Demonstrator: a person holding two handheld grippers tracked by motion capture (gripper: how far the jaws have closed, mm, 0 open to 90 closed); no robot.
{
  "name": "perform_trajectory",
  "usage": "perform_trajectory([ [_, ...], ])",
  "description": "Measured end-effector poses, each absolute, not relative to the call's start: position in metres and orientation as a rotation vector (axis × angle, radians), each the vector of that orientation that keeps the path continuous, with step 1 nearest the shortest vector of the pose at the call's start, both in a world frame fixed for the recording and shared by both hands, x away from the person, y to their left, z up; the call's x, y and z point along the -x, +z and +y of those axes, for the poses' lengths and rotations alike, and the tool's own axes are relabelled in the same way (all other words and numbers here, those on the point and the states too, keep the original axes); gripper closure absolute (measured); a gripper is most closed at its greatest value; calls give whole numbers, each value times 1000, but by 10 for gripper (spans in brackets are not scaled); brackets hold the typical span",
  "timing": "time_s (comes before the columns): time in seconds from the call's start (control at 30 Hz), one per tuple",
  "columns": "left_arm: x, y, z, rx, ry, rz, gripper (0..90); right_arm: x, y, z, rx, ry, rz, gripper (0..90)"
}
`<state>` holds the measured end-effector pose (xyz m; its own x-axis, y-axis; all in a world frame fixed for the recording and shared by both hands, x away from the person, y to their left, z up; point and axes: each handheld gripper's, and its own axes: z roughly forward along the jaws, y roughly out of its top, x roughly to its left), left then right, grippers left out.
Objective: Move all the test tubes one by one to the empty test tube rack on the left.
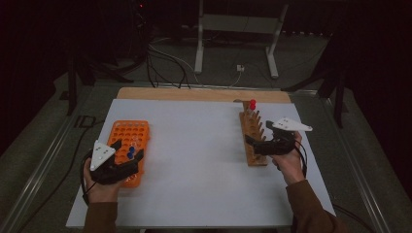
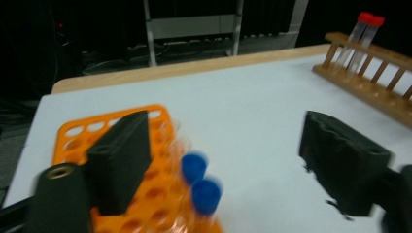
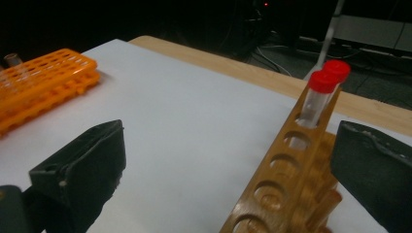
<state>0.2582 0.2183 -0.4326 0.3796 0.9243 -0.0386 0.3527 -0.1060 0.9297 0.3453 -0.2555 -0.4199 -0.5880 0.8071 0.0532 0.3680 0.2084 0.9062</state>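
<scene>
An orange tube rack (image 1: 121, 131) lies at the table's left, with two blue-capped tubes (image 1: 131, 151) standing in its near part. My left gripper (image 1: 128, 150) hovers over that part. In the left gripper view its jaws stand wide apart and open (image 2: 223, 145), with the blue caps (image 2: 200, 182) low between them and untouched. A wooden rack (image 1: 253, 138) lies at the right, with two red-capped tubes (image 1: 252, 104) at its far end. My right gripper (image 1: 258, 136) is open over the rack's near half. The wooden rack (image 3: 277, 189) runs between its jaws (image 3: 228, 136), and the red-capped tubes (image 3: 321, 82) stand beyond them.
The white table top (image 1: 194, 160) lies on a wooden board (image 1: 194, 93) that shows along the far edge. Cables (image 1: 165, 63) and a metal stand (image 1: 233, 29) are on the dark floor behind the table. Both forearms come in from the near edge.
</scene>
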Motion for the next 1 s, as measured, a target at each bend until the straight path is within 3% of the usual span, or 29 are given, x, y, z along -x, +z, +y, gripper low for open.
perform_trajectory([
  [0.23, -273, -433, 188, -1640, 691, 1141, 6, -363, -416, -256, -1113, 1317, 2042, 27],
  [0.53, -277, -442, 173, -1637, 644, 1123, 4, -397, -420, -258, -1187, 1236, 2049, 84],
  [0.77, -277, -444, 175, -1629, 637, 1119, 5, -423, -428, -255, -1248, 1165, 2044, 178],
  [1.0, -276, -446, 173, -1641, 629, 1115, 5, -443, -439, -248, -1261, 1085, 2026, 465],
])
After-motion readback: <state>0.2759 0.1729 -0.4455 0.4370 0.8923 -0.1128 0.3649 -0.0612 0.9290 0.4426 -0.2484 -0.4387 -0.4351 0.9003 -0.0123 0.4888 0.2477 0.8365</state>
